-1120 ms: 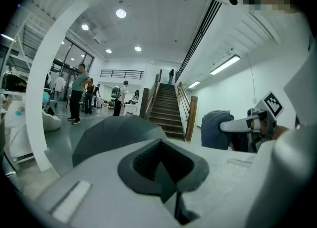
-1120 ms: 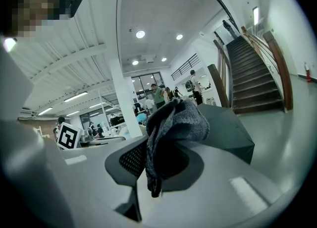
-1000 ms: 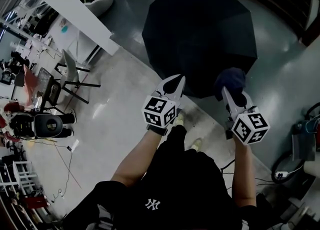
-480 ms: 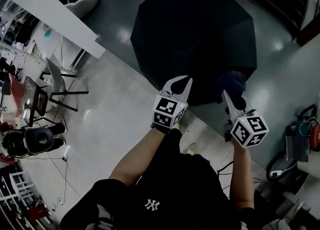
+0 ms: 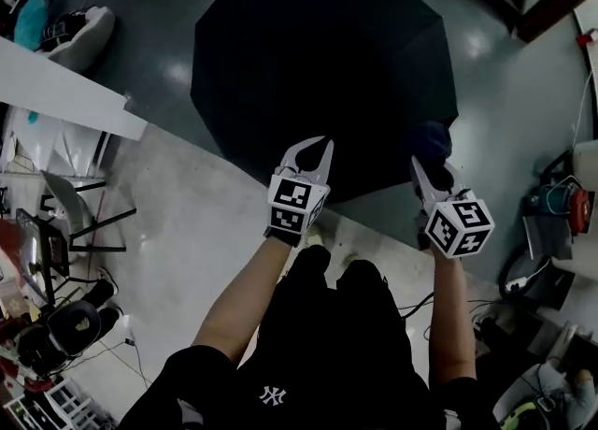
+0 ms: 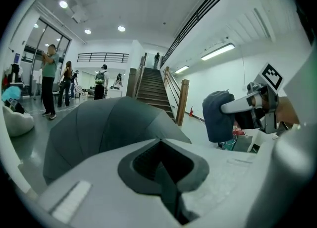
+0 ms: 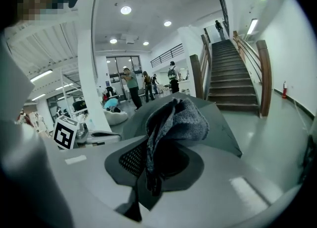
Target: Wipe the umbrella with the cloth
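Note:
A black umbrella (image 5: 322, 73) stands spread open on the floor ahead of me, its canopy up. My left gripper (image 5: 313, 146) is shut with nothing in it and hovers over the canopy's near rim. The right gripper (image 5: 427, 164) is shut on a dark blue cloth (image 5: 433, 141), also above the near rim, to the right. In the left gripper view the umbrella (image 6: 104, 128) fills the middle beyond the left gripper (image 6: 161, 165), and the cloth (image 6: 218, 115) hangs at the right. In the right gripper view the cloth (image 7: 173, 120) bunches up out of the right gripper (image 7: 153, 165).
A white partition (image 5: 56, 92) and a white beanbag (image 5: 70, 31) lie to the left, with a folding chair (image 5: 79, 222) nearer me. Red-and-grey equipment (image 5: 561, 208) and cables sit at the right. A staircase (image 7: 233, 73) rises beyond the umbrella; several people (image 6: 49, 81) stand far off.
The umbrella has come closer and now sits more centrally under my view. Both grippers have kept over its near rim, and the right one still holds the cloth.

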